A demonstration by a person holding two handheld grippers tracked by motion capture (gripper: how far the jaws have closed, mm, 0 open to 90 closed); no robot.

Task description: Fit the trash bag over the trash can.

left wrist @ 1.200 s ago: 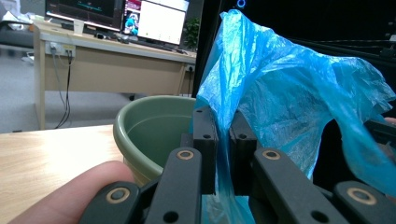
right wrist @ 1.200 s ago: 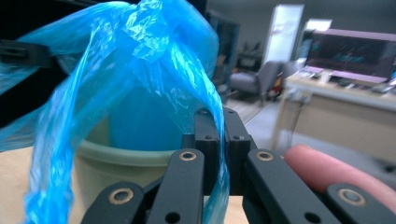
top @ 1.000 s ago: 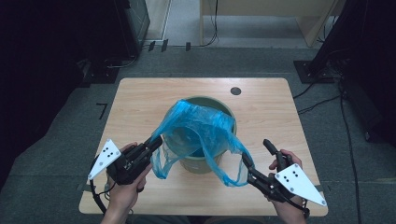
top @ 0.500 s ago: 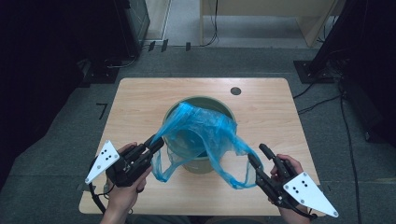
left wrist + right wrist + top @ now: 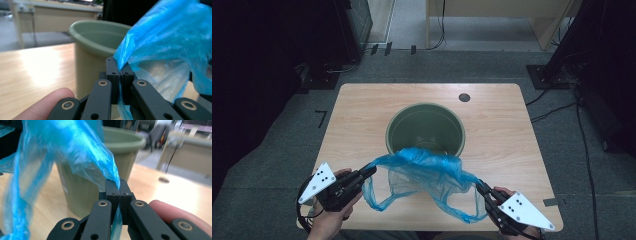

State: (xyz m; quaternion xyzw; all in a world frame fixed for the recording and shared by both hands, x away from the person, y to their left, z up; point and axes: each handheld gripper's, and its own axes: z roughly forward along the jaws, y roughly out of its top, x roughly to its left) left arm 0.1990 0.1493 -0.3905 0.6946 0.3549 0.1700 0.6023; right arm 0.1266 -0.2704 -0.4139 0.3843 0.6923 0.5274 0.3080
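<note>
**Blue bag stretched between two grippers, near side of the bin**

Left gripper at the near-left of the table, jaws clamped tight on one edge of the blue plastic bag. In the left gripper view the jaws meet with the film pinched between them; a fingertip shows low left.

Right gripper at the near-right, jaws likewise closed on the bag's other edge. The right gripper view shows the film caught between the shut jaws, with a strip hanging below them.

The bag hangs spread between the two grippers, above the table's near part. Its upper fold overlaps the near rim of the green bin as seen from above; contact there cannot be told. Loose loops sag toward the tabletop.

The bin stands upright at mid-table, its mouth open. A small dark round spot lies on the tabletop beyond it, to the right.
</note>
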